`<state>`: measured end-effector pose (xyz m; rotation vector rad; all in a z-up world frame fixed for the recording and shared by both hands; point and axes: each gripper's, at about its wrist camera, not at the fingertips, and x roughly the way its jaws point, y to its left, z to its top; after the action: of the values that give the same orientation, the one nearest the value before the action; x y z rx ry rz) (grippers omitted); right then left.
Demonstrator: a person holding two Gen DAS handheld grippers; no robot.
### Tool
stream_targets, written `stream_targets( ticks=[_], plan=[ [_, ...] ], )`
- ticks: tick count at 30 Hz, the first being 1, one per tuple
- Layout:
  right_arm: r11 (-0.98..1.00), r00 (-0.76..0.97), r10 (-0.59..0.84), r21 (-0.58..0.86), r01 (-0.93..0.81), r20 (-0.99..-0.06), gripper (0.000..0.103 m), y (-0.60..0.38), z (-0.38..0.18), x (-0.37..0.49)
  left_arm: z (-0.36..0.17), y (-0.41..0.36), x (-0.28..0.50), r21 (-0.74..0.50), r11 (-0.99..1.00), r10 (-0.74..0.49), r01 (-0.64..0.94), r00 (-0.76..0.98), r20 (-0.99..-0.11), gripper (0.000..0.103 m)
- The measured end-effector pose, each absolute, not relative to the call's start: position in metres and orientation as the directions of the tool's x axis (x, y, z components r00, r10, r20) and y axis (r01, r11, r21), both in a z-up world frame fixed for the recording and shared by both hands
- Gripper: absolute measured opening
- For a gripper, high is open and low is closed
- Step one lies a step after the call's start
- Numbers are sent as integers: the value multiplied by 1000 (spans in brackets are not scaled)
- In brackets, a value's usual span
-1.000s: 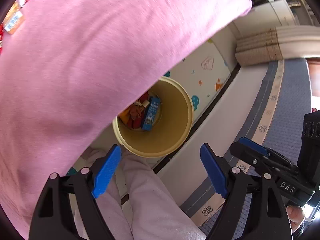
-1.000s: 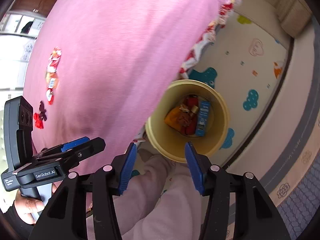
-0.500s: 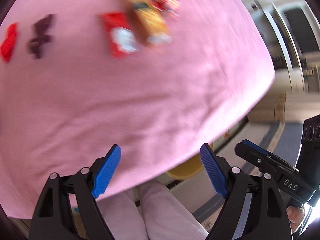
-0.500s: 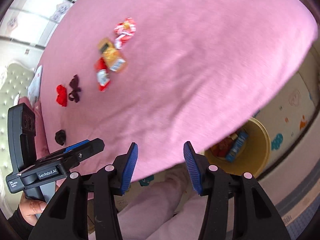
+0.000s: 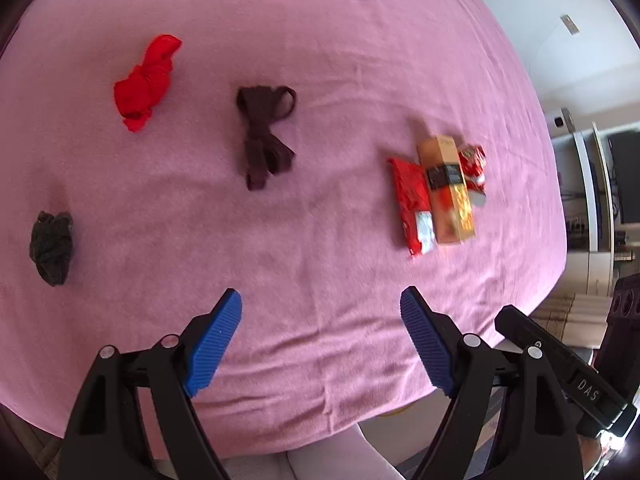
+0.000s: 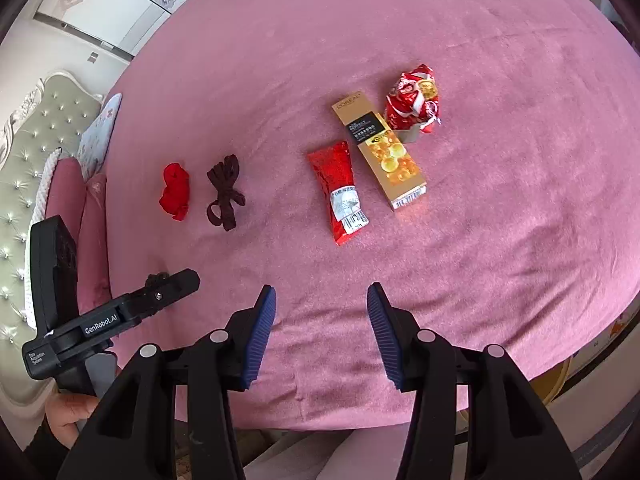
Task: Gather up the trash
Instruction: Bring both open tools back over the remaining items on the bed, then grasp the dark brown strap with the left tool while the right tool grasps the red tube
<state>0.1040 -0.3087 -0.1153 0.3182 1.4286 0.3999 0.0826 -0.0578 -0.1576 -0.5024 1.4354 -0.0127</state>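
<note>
On the pink bed cover lie a red wrapper (image 6: 340, 196), a gold box (image 6: 380, 148) and a crumpled red packet (image 6: 414, 98), close together. The left wrist view shows the same red wrapper (image 5: 414, 206), gold box (image 5: 448, 192) and crumpled packet (image 5: 474, 170) at the right. My left gripper (image 5: 320, 296) hangs open over bare cover, well short of them. My right gripper (image 6: 320, 292) is also open with nothing between its fingers, nearer the red wrapper. A sliver of the yellow bin (image 6: 560, 378) shows past the bed's edge.
A red cloth (image 5: 146, 82), a brown knotted cloth (image 5: 264, 136) and a black clump (image 5: 52, 246) lie further left on the bed. A tufted headboard (image 6: 24, 184) and pillows (image 6: 100, 136) stand at the far left. The person's pale trouser legs (image 6: 320, 452) are below.
Both views have swung up from the yellow bin on the floor to the top of the bed. The trash and cloths have come into view. Neither jaw gap has visibly changed.
</note>
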Motion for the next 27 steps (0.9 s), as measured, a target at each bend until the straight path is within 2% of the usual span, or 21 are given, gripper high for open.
stream_targets(
  ticks=[13,23,27],
  plan=[
    [909,43,404,396,-132,-914,48,-274,-158,168,-191,-22,137,-300,870,-272,-391,127,-954,81],
    [924,-34,366,368,-108,-930,48,-264,-206,201,-244,-12,181,-287,843,-294,-456,58,-954,82],
    [928,-62,346,351,-124,-936,47,-256,-219,208,-259,-9,196,-248,858,-267,-449,21,-963,81]
  ],
)
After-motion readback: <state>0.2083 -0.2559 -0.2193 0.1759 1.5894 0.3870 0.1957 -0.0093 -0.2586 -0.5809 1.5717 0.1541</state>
